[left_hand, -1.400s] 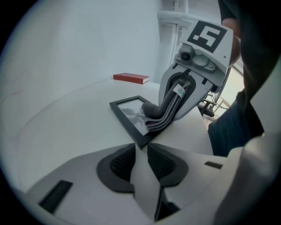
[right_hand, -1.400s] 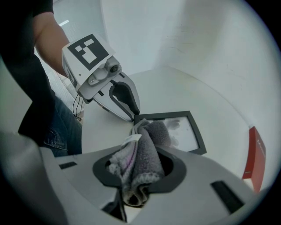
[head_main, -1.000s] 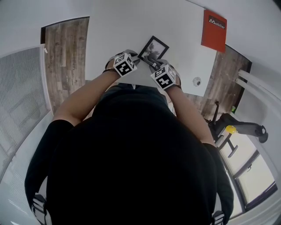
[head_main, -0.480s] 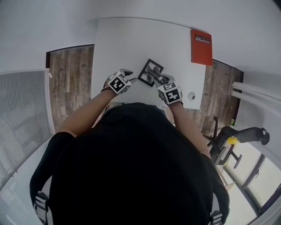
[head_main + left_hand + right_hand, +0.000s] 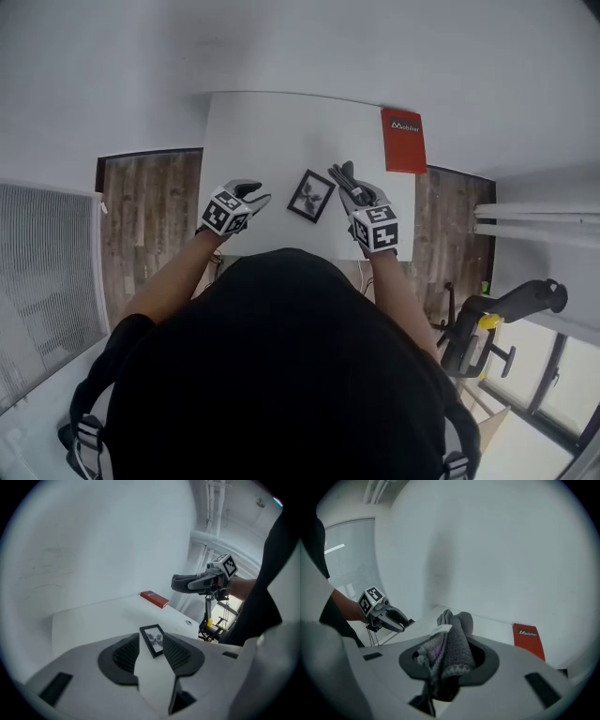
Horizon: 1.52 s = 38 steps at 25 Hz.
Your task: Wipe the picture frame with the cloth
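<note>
Head view, steeply down: small black-edged picture frame (image 5: pixel 310 195) flat on white rectangular table (image 5: pixel 272 131), clear of both tools. Left gripper (image 5: pixel 258 194) held above the table, jaws just opened wide, nothing gripped. Right gripper (image 5: pixel 340 174) clamped on bunched grey knitted cloth (image 5: pixel 451 644), beside the frame. Flat red book (image 5: pixel 403 140) at the far corner.

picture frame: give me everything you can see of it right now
The picture frame is rectangular, with a thin black border around a grey-and-white print whose subject is too small to make out. It lies flat, face up, on the white table, turned at an angle to the table's edges. Nothing touches it: the left claw, whose jaws have just been opening, is empty beside it, and the right claw holds the cloth off it.
</note>
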Each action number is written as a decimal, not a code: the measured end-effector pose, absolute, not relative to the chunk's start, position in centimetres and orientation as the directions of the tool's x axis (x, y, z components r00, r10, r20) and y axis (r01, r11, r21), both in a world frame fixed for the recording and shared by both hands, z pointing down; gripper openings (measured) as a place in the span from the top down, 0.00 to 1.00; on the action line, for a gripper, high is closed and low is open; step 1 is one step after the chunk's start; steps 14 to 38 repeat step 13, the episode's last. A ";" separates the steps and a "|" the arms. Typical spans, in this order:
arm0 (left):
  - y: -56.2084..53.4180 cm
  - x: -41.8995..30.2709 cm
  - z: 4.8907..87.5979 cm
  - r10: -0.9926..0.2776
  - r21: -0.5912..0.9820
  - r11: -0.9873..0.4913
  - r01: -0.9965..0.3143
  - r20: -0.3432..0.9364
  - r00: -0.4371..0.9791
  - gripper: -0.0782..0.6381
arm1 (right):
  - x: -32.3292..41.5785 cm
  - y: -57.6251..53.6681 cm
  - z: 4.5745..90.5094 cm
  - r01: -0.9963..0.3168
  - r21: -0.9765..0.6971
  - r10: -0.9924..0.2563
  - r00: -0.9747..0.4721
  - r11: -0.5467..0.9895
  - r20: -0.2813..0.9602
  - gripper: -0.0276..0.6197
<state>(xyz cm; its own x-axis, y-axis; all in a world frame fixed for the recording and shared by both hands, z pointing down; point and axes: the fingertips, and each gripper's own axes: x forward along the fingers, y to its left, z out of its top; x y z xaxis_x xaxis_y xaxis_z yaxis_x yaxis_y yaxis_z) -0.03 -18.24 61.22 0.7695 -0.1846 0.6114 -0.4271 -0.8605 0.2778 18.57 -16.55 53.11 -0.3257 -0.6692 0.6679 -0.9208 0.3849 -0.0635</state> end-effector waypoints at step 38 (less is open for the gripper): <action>-16.2 -5.1 56.6 -0.251 0.263 -0.850 -0.457 0.560 0.790 0.67 | 18.5 -12.7 48.9 -0.954 -0.064 -0.760 -0.274 0.294 0.589 0.79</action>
